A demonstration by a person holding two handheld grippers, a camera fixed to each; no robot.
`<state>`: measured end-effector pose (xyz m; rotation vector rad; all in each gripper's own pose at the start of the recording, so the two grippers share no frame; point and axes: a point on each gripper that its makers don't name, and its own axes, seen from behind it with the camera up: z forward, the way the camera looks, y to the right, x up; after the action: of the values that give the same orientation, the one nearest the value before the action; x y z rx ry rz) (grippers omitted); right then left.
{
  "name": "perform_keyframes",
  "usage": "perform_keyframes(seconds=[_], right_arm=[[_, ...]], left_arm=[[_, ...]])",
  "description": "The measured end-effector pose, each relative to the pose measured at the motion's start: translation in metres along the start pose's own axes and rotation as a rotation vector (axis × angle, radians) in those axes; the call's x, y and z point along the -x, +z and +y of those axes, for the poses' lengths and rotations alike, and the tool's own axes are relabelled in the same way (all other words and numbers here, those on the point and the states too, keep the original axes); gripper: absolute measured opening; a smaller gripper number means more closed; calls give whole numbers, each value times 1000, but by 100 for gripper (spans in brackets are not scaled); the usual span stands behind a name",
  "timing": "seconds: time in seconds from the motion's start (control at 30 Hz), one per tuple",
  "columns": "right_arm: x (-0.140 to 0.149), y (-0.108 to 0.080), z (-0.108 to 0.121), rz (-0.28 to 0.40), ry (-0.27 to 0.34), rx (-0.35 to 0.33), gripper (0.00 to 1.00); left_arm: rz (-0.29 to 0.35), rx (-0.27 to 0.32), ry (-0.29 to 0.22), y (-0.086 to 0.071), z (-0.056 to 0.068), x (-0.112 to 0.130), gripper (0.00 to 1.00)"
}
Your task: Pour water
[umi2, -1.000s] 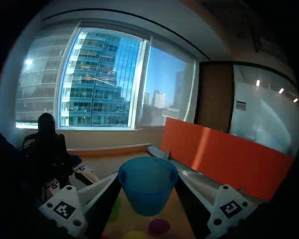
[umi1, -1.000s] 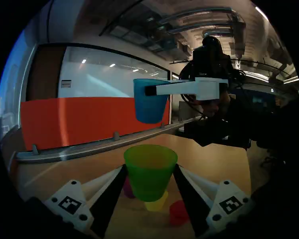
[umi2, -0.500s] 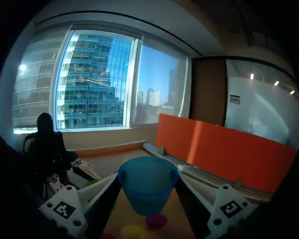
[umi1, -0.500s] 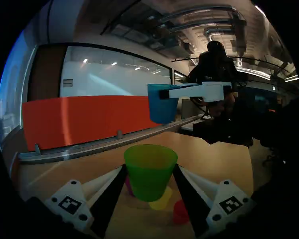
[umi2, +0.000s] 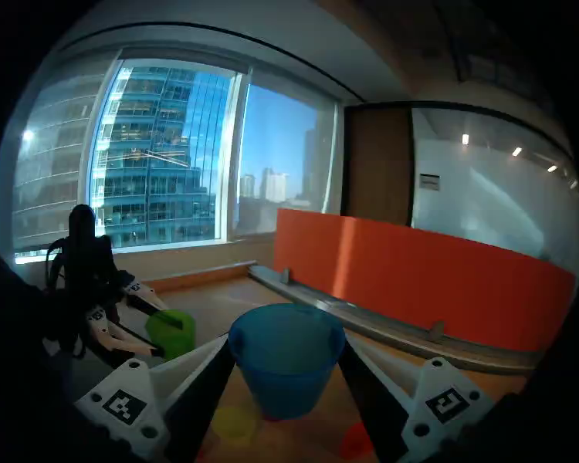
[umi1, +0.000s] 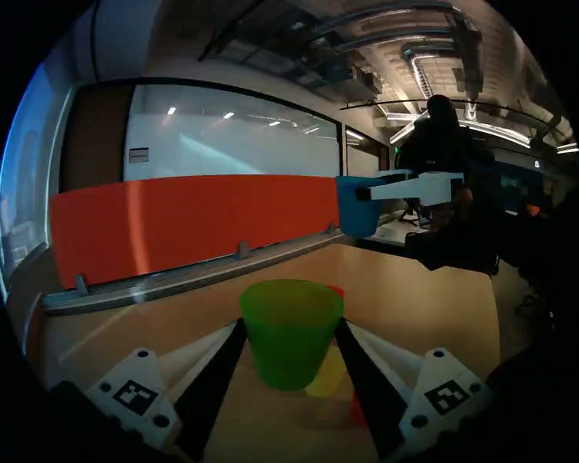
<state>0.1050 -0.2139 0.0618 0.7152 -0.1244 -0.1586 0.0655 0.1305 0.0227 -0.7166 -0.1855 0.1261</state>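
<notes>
My left gripper (umi1: 289,339) is shut on an upright green cup (umi1: 291,330), held above the wooden table (umi1: 413,297). In the right gripper view, my right gripper (umi2: 287,363) is shut on an upright blue cup (umi2: 286,366). The left gripper view shows that blue cup (umi1: 357,204) farther off at the right, clamped in the right gripper's white fingers (umi1: 413,187). The right gripper view shows the green cup (umi2: 171,332) at the left, held by the left gripper's fingers (umi2: 116,337). I cannot tell whether either cup holds water.
A yellow cup (umi1: 328,376) and a red cup (umi1: 356,405) stand on the table below the green cup. An orange partition (umi1: 197,216) and a metal rail (umi1: 212,266) run along the table's far edge. A person (umi1: 452,201) holds the right gripper. Large windows (umi2: 158,154) lie beyond.
The blue cup has moved to the right and farther off in the left gripper view. The right gripper's view has swung, bringing the green cup into sight at its left. Both cups stay held.
</notes>
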Motion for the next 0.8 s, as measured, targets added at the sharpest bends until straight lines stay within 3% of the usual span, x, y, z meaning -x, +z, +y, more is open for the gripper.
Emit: perform_keyframes(seconds=[0.3, 0.8], right_arm=[[28, -18, 19, -16, -8, 38, 89], [82, -16, 11, -76, 25, -10, 90]], left_arm=[[-17, -22, 16, -1, -12, 2, 83], [-86, -19, 35, 6, -16, 22, 83]])
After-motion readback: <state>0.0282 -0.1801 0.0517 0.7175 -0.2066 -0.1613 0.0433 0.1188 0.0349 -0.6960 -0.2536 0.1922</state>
